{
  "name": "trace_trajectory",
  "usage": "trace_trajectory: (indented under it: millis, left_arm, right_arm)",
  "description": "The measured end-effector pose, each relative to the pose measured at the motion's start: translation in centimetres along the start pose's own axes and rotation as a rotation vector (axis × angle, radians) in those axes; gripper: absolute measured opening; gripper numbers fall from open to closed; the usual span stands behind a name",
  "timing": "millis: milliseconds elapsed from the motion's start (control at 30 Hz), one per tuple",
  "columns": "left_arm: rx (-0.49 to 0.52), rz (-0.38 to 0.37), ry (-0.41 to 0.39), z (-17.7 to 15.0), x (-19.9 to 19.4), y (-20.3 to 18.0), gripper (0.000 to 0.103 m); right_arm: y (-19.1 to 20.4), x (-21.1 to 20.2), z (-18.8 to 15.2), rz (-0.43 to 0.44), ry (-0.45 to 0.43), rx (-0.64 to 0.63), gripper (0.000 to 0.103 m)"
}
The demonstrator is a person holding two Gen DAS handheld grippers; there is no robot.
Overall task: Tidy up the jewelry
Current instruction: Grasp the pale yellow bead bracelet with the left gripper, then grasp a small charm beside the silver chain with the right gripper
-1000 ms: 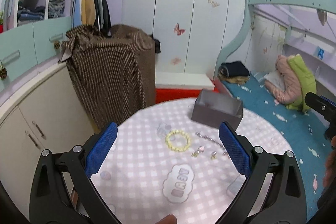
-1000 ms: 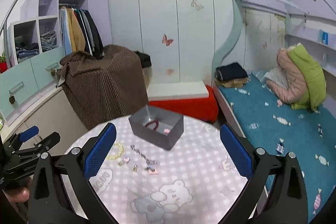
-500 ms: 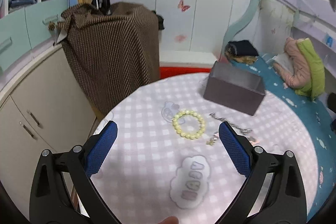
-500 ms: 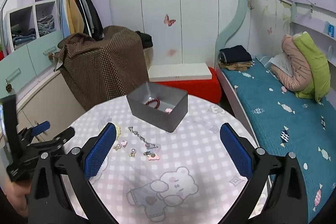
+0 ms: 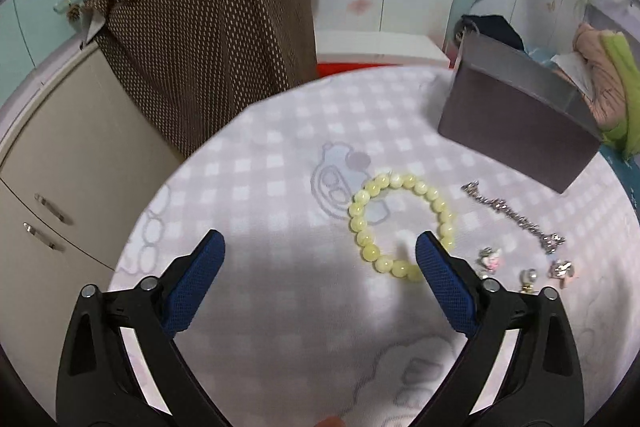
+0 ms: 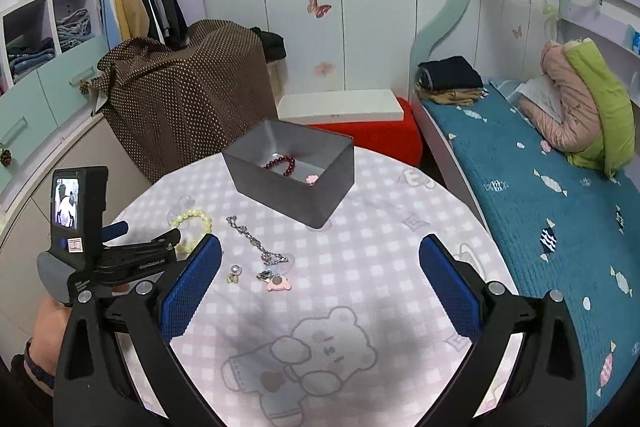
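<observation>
The round table wears a cloth of pale pink and white checks, printed with grey-outlined bears. On it lies a pale yellow bead bracelet, a silver chain, and small charms that seem pink and silver, though they are blurred. The box is dull grey, with a dark red bead bracelet and a pink piece inside. Both grippers, left and right, have black frames and blue mesh-textured pads. A brown cloth with cream dots hangs behind; the bed cover is teal with white candy shapes.
</observation>
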State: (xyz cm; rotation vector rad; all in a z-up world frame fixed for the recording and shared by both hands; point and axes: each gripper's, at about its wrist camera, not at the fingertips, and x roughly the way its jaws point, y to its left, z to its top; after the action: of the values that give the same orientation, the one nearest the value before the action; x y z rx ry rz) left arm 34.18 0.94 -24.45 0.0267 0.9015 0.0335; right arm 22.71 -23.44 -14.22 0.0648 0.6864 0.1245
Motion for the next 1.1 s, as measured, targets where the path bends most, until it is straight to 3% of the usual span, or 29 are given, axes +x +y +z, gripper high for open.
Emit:
trace_trajectory:
  millis: [33, 133, 200, 267, 300, 500, 700, 800, 867, 967, 1067, 1100]
  left_arm:
    - [-0.005, -0.015, 0.014, -0.1, 0.3, 0.1, 0.070]
    - [-0.006, -0.034, 0.012, -0.2, 0.7, 0.3, 0.057]
    - [0.006, -0.051, 0.009, -0.1, 0.6, 0.2, 0.041]
    - [0.011, -0.080, 0.012, 0.0, 0.4, 0.3, 0.012]
    - [0.012, -0.100, 0.016, 0.0, 0.3, 0.4, 0.009]
    - [0.024, -0.129, -0.027, -0.6, -1.7, 0.5, 0.009]
    - [0.022, -0.120, -0.085, -0.6, -4.8, 1.2, 0.009]
    - [0.029, -0.121, -0.098, -0.9, -6.2, 1.3, 0.009]
    - [0.034, -0.127, -0.106, -1.2, -7.0, 1.4, 0.009]
    - [0.040, -0.137, -0.112, -1.6, -8.0, 1.4, 0.009]
    - [0.040, -0.142, -0.113, -1.8, -8.3, 1.4, 0.009]
    - [0.039, -0.145, -0.113, -1.8, -8.3, 1.4, 0.009]
  right_arm:
    - [0.0, 0.1, 0.0, 0.000, 0.004, 0.000, 0.095]
    - [-0.1, 0.7, -0.2, -0.001, 0.018, 0.000, 0.095]
    - [-0.1, 1.0, -0.3, 0.000, 0.029, -0.001, 0.095]
    - [0.0, 1.6, -0.5, -0.002, 0.044, -0.011, 0.095]
    - [0.1, 1.9, -0.7, -0.002, 0.053, -0.019, 0.095]
    - [1.2, 5.3, -2.8, 0.001, 0.169, -0.091, 0.095]
    - [2.3, 7.4, -3.5, 0.046, 0.201, -0.123, 0.090]
    - [3.0, 8.6, -3.3, 0.068, 0.215, -0.151, 0.080]
    - [3.5, 9.5, -3.3, 0.078, 0.229, -0.177, 0.063]
    - [3.9, 11.0, -3.6, 0.091, 0.264, -0.203, 0.053]
    - [4.2, 10.9, -3.7, 0.092, 0.236, -0.237, 0.040]
    - [4.3, 10.8, -3.8, 0.096, 0.232, -0.249, 0.026]
